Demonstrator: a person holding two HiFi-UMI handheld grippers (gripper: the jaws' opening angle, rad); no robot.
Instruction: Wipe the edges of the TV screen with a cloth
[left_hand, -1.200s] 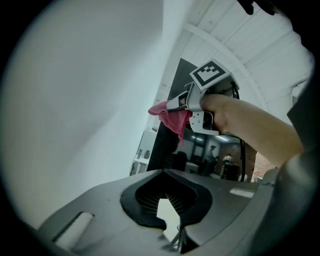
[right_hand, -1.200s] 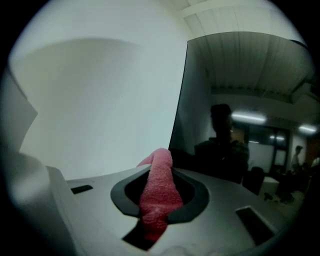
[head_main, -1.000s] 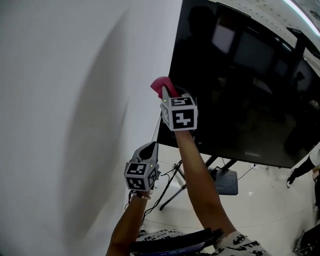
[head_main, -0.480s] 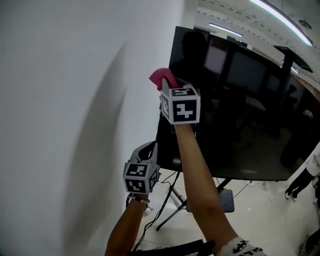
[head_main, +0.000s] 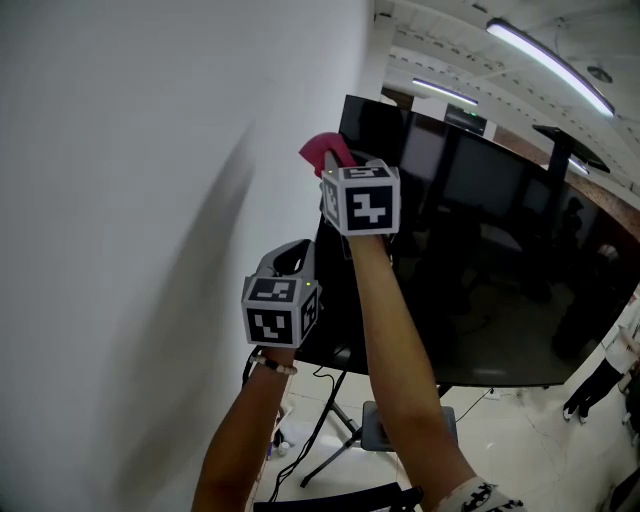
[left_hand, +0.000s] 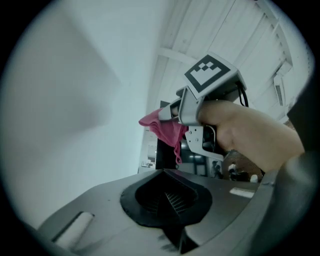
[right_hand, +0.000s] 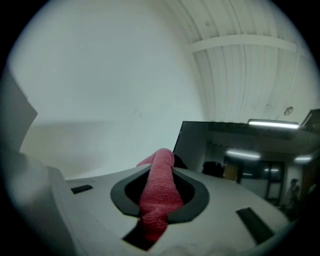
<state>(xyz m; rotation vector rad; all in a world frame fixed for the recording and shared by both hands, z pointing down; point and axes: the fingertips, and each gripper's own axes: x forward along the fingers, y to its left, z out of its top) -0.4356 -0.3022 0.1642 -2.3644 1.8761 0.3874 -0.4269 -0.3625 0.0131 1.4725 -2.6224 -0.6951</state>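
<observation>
Pink cloth (head_main: 323, 152) is pinched in the right hand-held gripper (head_main: 334, 176), whose jaws are clamped on it. In the right gripper view the fabric runs as a rolled strip between the two dark pads and sticks out past their tips. The bunched end sits at the left edge of the TV screen (head_main: 480, 250), a little below its upper left corner. Whether the cloth actually touches the frame cannot be told.

The screen is black and glossy, reflects ceiling lights, and stands on a dark tripod stand (head_main: 328, 440) close to a plain white wall (head_main: 140, 200).

The left hand-held gripper (head_main: 290, 260) is held lower, below the right one, near the screen's lower left corner and between the wall and the right forearm (head_main: 395, 350). Its jaws are pressed together with nothing between them. The left gripper view looks up at the right gripper's marker cube (left_hand: 210, 74), the hand (left_hand: 250, 137) around its handle, and the cloth hanging from its jaws.
</observation>
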